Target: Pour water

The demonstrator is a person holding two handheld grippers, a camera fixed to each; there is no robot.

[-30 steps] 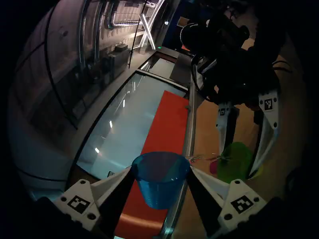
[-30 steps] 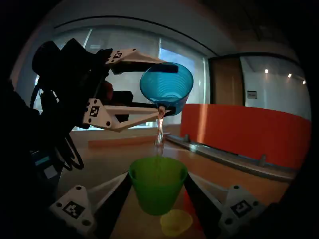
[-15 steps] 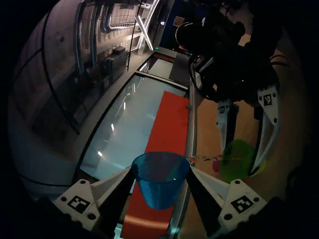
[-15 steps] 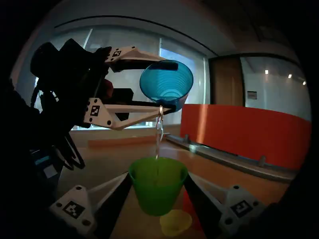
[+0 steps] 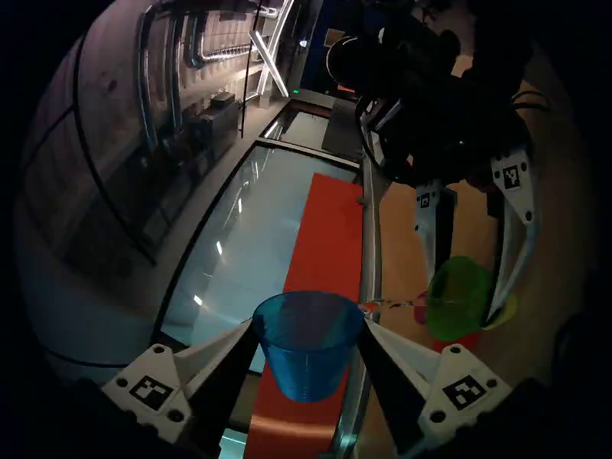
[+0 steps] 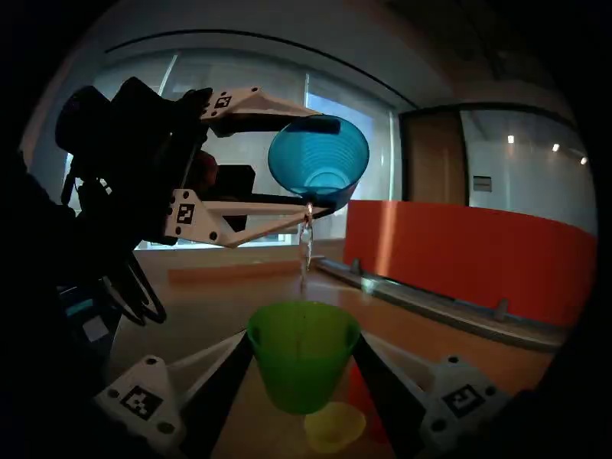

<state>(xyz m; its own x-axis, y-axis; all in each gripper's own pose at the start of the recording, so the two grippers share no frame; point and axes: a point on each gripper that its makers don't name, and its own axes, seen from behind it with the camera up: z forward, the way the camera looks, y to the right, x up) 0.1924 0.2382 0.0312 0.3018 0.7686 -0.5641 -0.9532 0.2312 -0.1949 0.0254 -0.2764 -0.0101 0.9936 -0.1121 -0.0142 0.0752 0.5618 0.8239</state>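
Observation:
My left gripper [image 5: 307, 346] is shut on a clear blue cup [image 5: 308, 350]. In the right gripper view that blue cup [image 6: 318, 162] is tipped on its side above, mouth toward the camera, held by the left gripper [image 6: 310, 167]. A thin stream of water [image 6: 304, 251] falls from its lower rim toward the green cup [image 6: 303, 352]. My right gripper [image 6: 303, 359] is shut on the green cup, held upright low over the wooden table [image 6: 428, 329]. In the left gripper view the green cup [image 5: 457, 297] sits between the right gripper's fingers [image 5: 432, 229].
A yellow lid-like piece [image 6: 333, 424] lies on the table under the green cup. An orange partition [image 6: 474, 249] with a metal rail [image 6: 428, 302] borders the table on the right. Large windows [image 6: 252, 84] stand behind. A person's dark sleeve [image 6: 38, 252] fills the left.
The blue cup has tipped a little further and the water stream has thinned. The green cup stays in place under it.

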